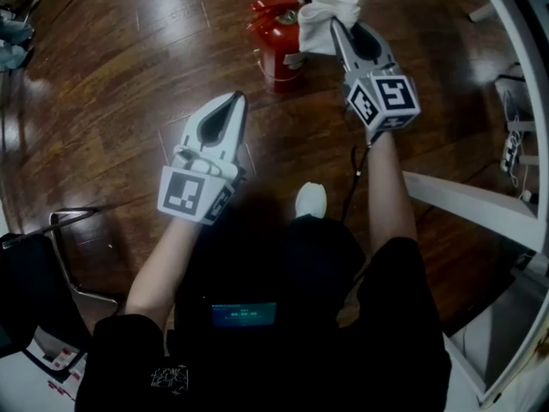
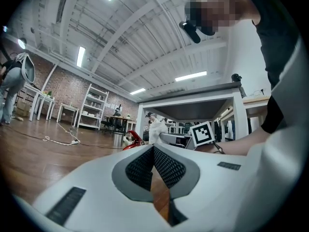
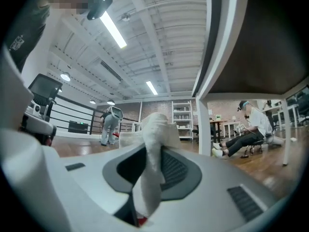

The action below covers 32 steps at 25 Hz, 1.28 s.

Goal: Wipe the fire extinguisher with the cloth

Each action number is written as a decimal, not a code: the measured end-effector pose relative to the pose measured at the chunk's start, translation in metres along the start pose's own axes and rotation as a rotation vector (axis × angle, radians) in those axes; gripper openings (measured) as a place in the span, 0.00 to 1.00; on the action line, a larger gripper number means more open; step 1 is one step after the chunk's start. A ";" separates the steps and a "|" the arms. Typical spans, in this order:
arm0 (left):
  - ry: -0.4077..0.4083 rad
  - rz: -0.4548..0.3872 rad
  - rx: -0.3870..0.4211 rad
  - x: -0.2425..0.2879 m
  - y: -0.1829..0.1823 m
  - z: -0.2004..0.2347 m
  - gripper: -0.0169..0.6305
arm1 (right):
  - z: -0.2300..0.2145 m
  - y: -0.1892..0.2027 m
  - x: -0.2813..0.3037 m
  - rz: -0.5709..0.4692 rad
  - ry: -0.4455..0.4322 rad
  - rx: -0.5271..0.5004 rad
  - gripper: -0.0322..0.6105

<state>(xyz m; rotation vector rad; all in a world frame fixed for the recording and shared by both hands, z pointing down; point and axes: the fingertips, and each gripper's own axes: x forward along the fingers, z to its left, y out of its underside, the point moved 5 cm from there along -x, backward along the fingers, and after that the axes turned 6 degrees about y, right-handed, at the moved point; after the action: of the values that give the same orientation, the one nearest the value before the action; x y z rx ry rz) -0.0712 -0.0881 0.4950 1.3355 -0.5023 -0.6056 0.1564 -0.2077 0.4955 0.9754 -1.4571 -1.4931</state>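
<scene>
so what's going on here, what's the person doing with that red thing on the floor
A person holds a tool in each hand. The right tool is shut on a white cloth, which hangs right beside the top of a red fire extinguisher standing on the wooden floor. Whether the cloth actually touches it can't be told. The left tool is shut and empty, nearer the person and apart from the extinguisher.

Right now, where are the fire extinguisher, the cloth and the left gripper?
fire extinguisher (image 1: 273,45): head view, red body.
cloth (image 1: 330,7): head view, bunched white middle.
left gripper (image 1: 238,101): head view, between its fingertips.
</scene>
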 end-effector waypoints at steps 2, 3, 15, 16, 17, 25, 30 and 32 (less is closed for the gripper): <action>0.001 0.000 0.001 0.000 0.000 -0.001 0.03 | -0.003 0.009 0.013 0.016 0.009 0.004 0.21; 0.002 0.000 0.002 0.000 0.000 -0.001 0.03 | -0.004 0.013 0.018 0.022 0.011 0.006 0.21; -0.022 -0.002 0.022 0.004 0.002 -0.002 0.03 | -0.013 0.066 0.051 0.074 0.040 0.063 0.20; -0.025 -0.001 0.024 0.004 0.002 -0.001 0.03 | -0.015 0.069 0.054 0.072 0.044 0.067 0.20; -0.029 0.000 0.025 0.004 0.003 0.000 0.03 | -0.018 0.072 0.056 0.070 0.050 0.075 0.20; -0.033 -0.013 0.017 -0.002 0.011 0.000 0.03 | -0.038 0.118 0.059 0.118 0.107 0.160 0.20; -0.063 0.024 0.009 -0.003 0.018 -0.003 0.03 | -0.039 0.175 0.058 0.225 0.125 0.209 0.20; -0.066 0.020 0.017 -0.005 0.020 0.000 0.03 | -0.038 0.198 0.057 0.266 0.141 0.241 0.20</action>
<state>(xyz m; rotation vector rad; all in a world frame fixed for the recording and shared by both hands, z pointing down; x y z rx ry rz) -0.0721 -0.0821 0.5144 1.3284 -0.5749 -0.6314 0.1778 -0.2753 0.6930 0.9635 -1.6177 -1.0550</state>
